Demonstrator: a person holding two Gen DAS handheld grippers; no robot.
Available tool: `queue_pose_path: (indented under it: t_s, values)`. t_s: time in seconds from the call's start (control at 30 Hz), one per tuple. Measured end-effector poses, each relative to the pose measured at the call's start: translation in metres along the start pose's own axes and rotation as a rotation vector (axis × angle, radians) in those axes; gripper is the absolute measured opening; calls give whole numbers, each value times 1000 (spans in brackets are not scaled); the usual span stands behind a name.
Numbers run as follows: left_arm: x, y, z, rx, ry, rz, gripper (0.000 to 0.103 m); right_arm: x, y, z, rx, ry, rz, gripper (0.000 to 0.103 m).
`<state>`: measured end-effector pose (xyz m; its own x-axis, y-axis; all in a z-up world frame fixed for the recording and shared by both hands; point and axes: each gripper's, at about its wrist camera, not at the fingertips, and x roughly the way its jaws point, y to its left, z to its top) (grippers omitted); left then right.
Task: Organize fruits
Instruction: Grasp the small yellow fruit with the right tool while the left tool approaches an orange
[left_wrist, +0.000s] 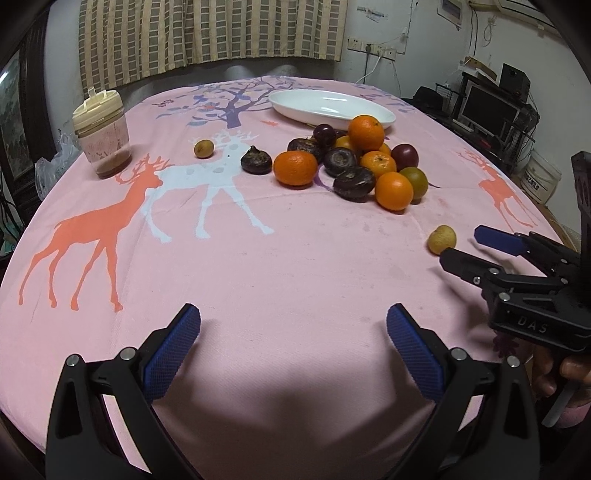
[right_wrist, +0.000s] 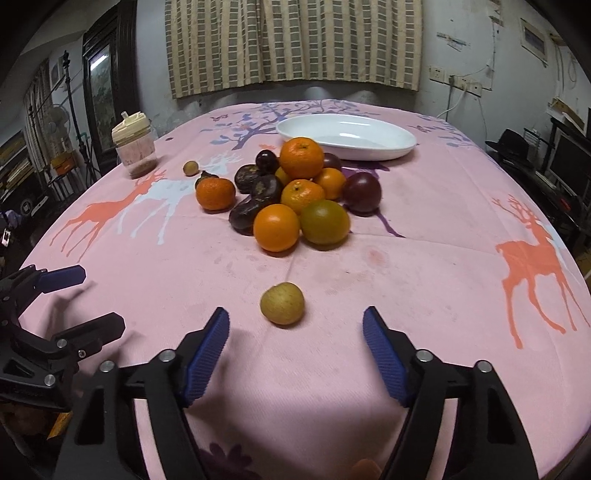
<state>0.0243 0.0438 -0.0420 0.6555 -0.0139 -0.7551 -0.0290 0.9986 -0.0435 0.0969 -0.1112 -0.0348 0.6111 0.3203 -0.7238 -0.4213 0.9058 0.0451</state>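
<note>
A heap of oranges (right_wrist: 276, 227), dark purple fruits (right_wrist: 362, 192) and brown-black bulbs (right_wrist: 264, 192) lies mid-table on the pink deer tablecloth, in front of an empty white oval plate (right_wrist: 347, 136). A small yellow-brown fruit (right_wrist: 282, 302) sits alone, just ahead of my right gripper (right_wrist: 295, 328), whose blue pads stand apart on either side without touching it. In the left wrist view that same fruit (left_wrist: 441, 239) lies at the tips of the right gripper (left_wrist: 461, 244). My left gripper (left_wrist: 293, 321) hovers open over bare cloth, with nothing between its fingers.
A lidded jar (left_wrist: 101, 136) stands at the far left of the table. A second small yellow fruit (left_wrist: 203, 148) and a lone dark bulb (left_wrist: 254, 159) lie left of the heap. The left gripper (right_wrist: 99, 297) is near the table's left edge. Shelves and monitors stand at right.
</note>
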Motion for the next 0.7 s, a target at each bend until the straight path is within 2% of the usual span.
queue_pose_path:
  t_s: [0.17,0.27,0.37,0.5,0.53,0.6,0.63,0.67,0.7]
  values:
    - [7,8,7,-26,15,-24,99,10,2,2,-3,27,21,49]
    - [12,8,14,-39,19,-52,99,12,1,4,-15,32,27,28]
    - [16,2,23,-33,11,-79,99,9,-3,4,-5,22,46,27]
    - [16,-20,39,47,-39,-138,97,-4,-22,4,60,-33,48,27]
    - [17,-30,44,87,-63,-151,93,-5,-27,4,70,-38,42,27]
    - [21,-50,53,172,-75,-191,68,-5,-36,3,88,-36,37,27]
    - [24,-57,58,200,-70,-214,63,-5,-40,2,98,-32,41,27]
    - [29,-65,64,232,-65,-233,51,-4,-43,1,107,-29,46,27]
    - [34,-72,69,267,-62,-233,45,-3,-48,1,118,-24,52,27]
